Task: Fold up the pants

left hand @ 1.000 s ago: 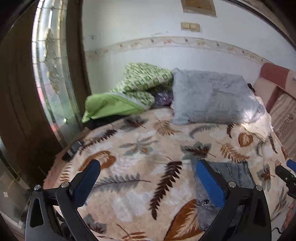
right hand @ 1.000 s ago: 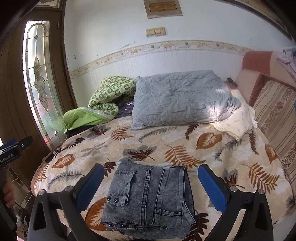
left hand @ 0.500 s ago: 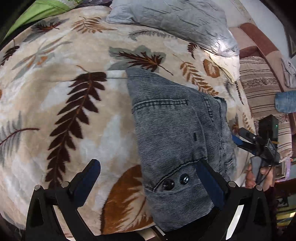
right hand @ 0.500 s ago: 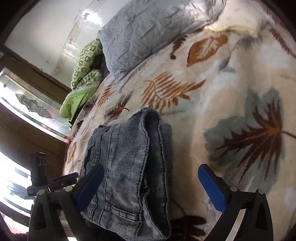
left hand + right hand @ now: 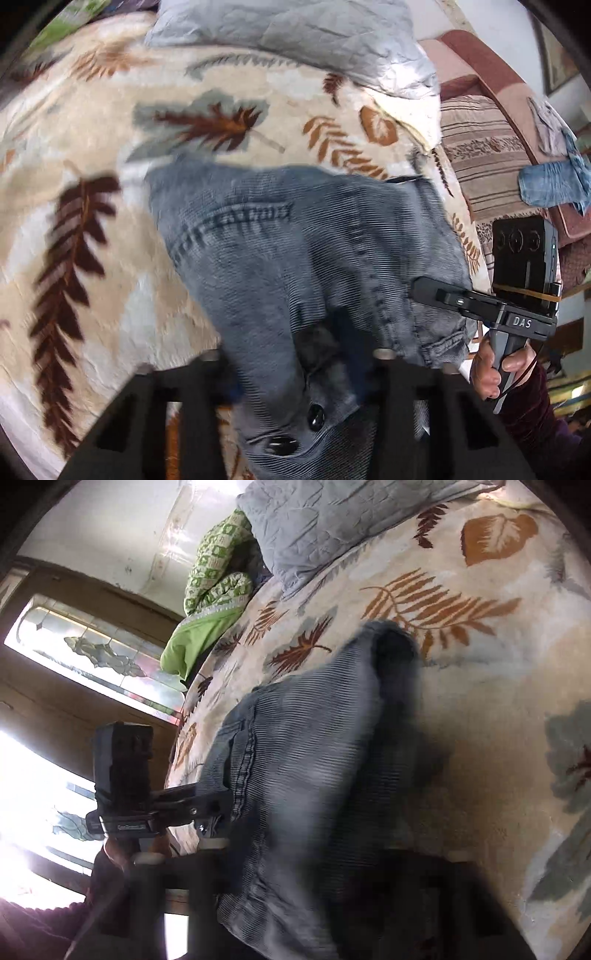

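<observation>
Folded grey denim pants (image 5: 295, 258) lie on a leaf-patterned bedspread (image 5: 92, 221). My left gripper (image 5: 299, 362) is at their near edge by the waist buttons. Its jaws are closing and bunched denim fills the gap between them. In the right wrist view the pants (image 5: 303, 757) bulge upward. My right gripper (image 5: 314, 867) is closing on their near edge, blurred, with denim between the jaws. Each gripper shows in the other's view: the right gripper (image 5: 443, 291) at the pants' right side with a hand (image 5: 491, 369) on its handle, the left gripper (image 5: 207, 805) at their left side.
A grey pillow (image 5: 295, 40) lies at the head of the bed, with a green patterned blanket (image 5: 218, 572) beside it. A striped cushion (image 5: 480, 147) and another blue garment (image 5: 550, 184) are on the right. A stained-glass door panel (image 5: 96, 653) stands left of the bed.
Both grippers have dropped and tipped down onto the near edge of the pants. Their jaws have gone from wide apart to narrow, with denim now between them, and the pants have bunched up.
</observation>
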Motion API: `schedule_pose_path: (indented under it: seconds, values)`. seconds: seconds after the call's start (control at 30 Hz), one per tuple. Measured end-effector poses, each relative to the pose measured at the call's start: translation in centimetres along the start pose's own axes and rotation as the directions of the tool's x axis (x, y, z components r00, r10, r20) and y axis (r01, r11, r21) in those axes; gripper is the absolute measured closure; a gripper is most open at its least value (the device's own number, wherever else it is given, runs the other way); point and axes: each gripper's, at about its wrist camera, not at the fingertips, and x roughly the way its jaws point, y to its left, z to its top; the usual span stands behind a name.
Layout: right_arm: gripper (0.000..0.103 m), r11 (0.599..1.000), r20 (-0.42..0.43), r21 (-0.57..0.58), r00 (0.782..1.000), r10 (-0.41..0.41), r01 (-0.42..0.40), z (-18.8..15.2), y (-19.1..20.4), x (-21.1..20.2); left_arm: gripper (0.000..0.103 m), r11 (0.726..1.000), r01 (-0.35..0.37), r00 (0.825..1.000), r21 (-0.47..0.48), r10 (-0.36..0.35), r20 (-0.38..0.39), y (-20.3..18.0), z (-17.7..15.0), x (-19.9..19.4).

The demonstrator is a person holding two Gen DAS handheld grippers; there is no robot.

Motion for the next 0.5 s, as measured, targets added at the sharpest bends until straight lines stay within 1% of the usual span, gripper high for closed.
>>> schedule_pose_path:
  seconds: [0.07,0.13,0.17,0.23,0.3,0.4,0.5]
  values:
    - [0.072,0.998,0.007,-0.044,0.999,-0.042,0.043,0.8,1.3,0.4,0.072,1.000,-0.014,1.000,0.021,0.014,0.020,-0.2,1.1,-0.6]
    - [0.072,0.995,0.024,-0.083,0.998,-0.053,0.054,2.1,2.4,0.6,0.073,0.999,-0.029,0.998,0.038,0.027,0.058,0.0,2.5,-1.5]
    - [0.072,0.994,0.036,-0.090,0.998,-0.054,0.057,3.0,2.7,0.7,0.074,0.998,-0.037,0.996,0.044,0.034,0.085,0.1,3.5,-2.0]
    - [0.072,0.996,0.069,-0.081,0.997,-0.031,0.037,5.1,2.9,1.0,0.074,0.997,-0.058,0.990,0.055,0.050,0.130,0.6,5.9,-3.1]
    - [0.072,0.996,0.104,-0.084,0.994,-0.021,0.030,7.5,3.1,1.6,0.074,0.994,-0.085,0.985,0.063,0.074,0.155,1.3,8.1,-3.5]
    - [0.072,0.997,0.113,-0.073,0.993,-0.016,0.024,11.0,2.7,3.9,0.074,0.992,-0.124,0.984,0.027,0.120,0.135,3.7,11.4,-2.1]
    - [0.072,0.997,0.081,-0.043,0.995,-0.059,0.063,13.5,1.4,7.5,0.072,0.982,-0.184,0.981,-0.051,0.187,0.059,7.2,13.4,1.4]
